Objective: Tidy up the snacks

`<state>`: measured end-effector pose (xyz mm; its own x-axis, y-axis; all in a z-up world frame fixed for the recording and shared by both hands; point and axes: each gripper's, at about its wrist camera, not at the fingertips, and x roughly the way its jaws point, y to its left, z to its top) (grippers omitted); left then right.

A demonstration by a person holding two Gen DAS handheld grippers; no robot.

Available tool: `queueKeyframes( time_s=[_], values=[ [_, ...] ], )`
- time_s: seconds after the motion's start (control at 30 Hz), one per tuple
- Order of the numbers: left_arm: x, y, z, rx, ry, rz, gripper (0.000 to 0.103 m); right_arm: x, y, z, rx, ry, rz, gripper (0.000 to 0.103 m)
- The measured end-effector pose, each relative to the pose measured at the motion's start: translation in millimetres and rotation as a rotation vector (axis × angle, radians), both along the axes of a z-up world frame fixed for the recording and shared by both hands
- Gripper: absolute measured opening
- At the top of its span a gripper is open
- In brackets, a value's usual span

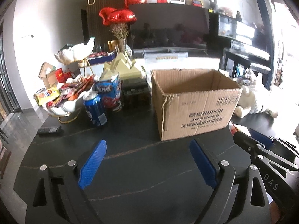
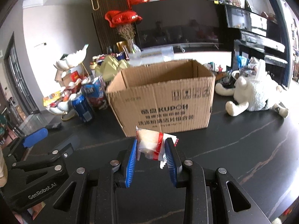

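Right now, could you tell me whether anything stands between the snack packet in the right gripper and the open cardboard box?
Nothing visible does. The right gripper is shut on the snack packet, and only bare dark table lies between it and the cardboard box, whose top is open. The blue can stands off to the box's left.

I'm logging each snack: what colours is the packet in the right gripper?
The snack packet is clear and whitish with a red band, seen best in the right wrist view.
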<state>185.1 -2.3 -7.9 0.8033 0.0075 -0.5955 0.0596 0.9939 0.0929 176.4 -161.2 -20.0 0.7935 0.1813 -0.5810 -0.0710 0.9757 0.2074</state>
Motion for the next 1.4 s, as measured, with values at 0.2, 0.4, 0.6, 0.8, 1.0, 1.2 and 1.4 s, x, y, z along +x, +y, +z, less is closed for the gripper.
queueKeyframes(
  time_s=[0.2,0.4,0.6,0.8,1.0,1.2,1.4],
  values=[
    [3.2,-3.4,23.4,0.005,-0.051,-0.014,0.097,1.8,-3.4,23.5,-0.011,-0.055,-0.008,0.031],
    [16.6,-8.7,45.7,0.011,-0.076,-0.044,0.099,15.5,-5.8,43.8,-0.019,-0.094,0.000,0.032],
    [37.4,-7.3,62.5,0.006,-0.089,-0.032,0.103,36.0,-6.2,61.8,-0.047,-0.120,0.009,0.032],
    [64.9,-6.5,70.3,0.013,-0.069,-0.038,0.103,64.2,-7.3,75.2,-0.069,-0.112,0.016,0.032],
    [96.7,-4.0,68.4,0.033,-0.039,-0.027,0.103,100.0,-6.0,79.4,-0.117,-0.092,0.023,0.033],
    [126.7,-0.5,60.2,0.035,-0.012,-0.007,0.103,134.9,-2.9,74.6,-0.163,-0.072,0.030,0.036],
    [136.0,0.5,56.4,0.032,0.000,0.006,0.103,147.5,-7.9,69.4,-0.163,-0.045,-0.022,0.060]
  ],
)
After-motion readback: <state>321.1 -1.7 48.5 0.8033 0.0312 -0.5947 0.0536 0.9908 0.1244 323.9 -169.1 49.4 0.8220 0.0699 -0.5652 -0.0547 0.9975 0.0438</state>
